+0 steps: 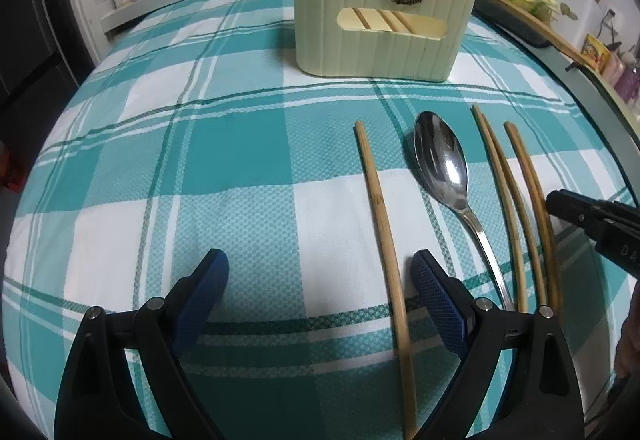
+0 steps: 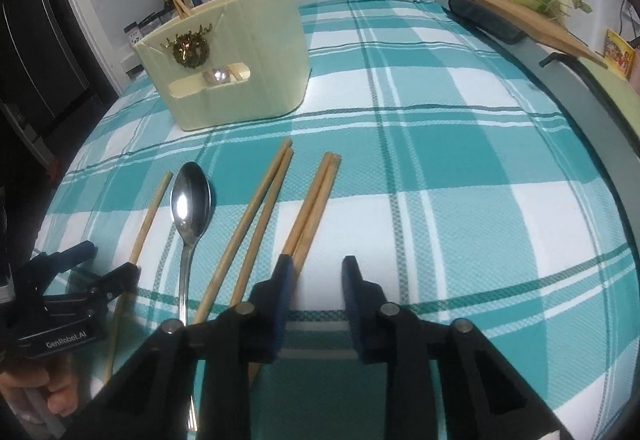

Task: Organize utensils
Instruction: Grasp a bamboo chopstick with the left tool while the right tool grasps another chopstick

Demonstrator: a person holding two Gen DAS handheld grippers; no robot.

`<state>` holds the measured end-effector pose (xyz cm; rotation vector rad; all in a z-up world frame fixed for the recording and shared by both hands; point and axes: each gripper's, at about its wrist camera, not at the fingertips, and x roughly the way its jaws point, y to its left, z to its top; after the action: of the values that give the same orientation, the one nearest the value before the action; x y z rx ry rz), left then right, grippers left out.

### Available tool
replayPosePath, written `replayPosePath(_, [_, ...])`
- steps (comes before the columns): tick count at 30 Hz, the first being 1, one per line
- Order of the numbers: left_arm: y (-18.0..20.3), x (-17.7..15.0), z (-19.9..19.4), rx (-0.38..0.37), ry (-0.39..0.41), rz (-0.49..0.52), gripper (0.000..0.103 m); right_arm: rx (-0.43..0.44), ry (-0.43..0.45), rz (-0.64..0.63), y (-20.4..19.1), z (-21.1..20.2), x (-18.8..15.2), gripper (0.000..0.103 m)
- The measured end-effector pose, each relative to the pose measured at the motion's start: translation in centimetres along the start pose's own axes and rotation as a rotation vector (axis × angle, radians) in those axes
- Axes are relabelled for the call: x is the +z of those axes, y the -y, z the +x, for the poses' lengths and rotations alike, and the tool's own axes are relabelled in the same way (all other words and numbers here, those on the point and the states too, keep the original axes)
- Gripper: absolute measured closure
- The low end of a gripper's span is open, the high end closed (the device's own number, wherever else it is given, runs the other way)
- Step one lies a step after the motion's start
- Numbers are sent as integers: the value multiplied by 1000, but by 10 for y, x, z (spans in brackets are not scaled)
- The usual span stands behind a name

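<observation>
Steel spoon bowl (image 2: 218, 76) inside the holder (image 2: 240, 51) shows only from the right gripper (image 2: 316, 272), fingers parted beside chopsticks (image 2: 316, 195); left gripper (image 1: 320, 276) gapes empty.

"GenRobot.AI" on left gripper (image 2: 102, 266) body

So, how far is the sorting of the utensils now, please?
Partly done. The cream holder already has chopsticks and a spoon bowl showing through its window. Nothing is gripped: the right gripper sits beside the rightmost chopstick pair, jaws partly closed around nothing; the left gripper is open near the single chopstick. Left on the cloth: the spoon, that single chopstick and two pairs.
</observation>
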<state>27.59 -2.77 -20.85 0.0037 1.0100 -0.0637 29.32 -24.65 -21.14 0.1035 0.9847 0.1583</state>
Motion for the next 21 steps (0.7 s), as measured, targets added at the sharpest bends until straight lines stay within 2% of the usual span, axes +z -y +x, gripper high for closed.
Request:
replayPosePath(1, [0,1,0,4,4,0,9,0,-16,-7,-3,7,1,87])
replayPosePath(4, [-2,2,1,22,16,5,10,2,-17,-34,-11,13,5,87])
replayPosePath(5, [-2,1,1,22,20,5,15,4,-18,-40,-14,13,6,87])
replayPosePath(8, [-4,0,0,-4,23,0,33,-3,-30,-85,-23,15,4,87])
replayPosePath(9, [-4,0,-1,-1,26,6,45,-16,-26,-107,-26,14,3,87])
replayPosePath(10, [-4,-1,-2,-3,29,13,51,-24,-23,-118,-26,13,3,87])
replayPosePath(12, [-5,-2,-5,-7,32,18,76,-54,-23,-103,-21,10,3,91])
replayPosePath(14, [-9,-4,-6,-11,30,12,89,-84,-32,-93,-12,9,0,94])
replayPosePath(16, [-14,-7,-9,-14,32,4,93,-90,-35,-83,-3,4,-4,94])
replayPosePath(21, [-30,-21,-19,-11,18,-25,92,-125,-44,-69,16,-6,-14,94])
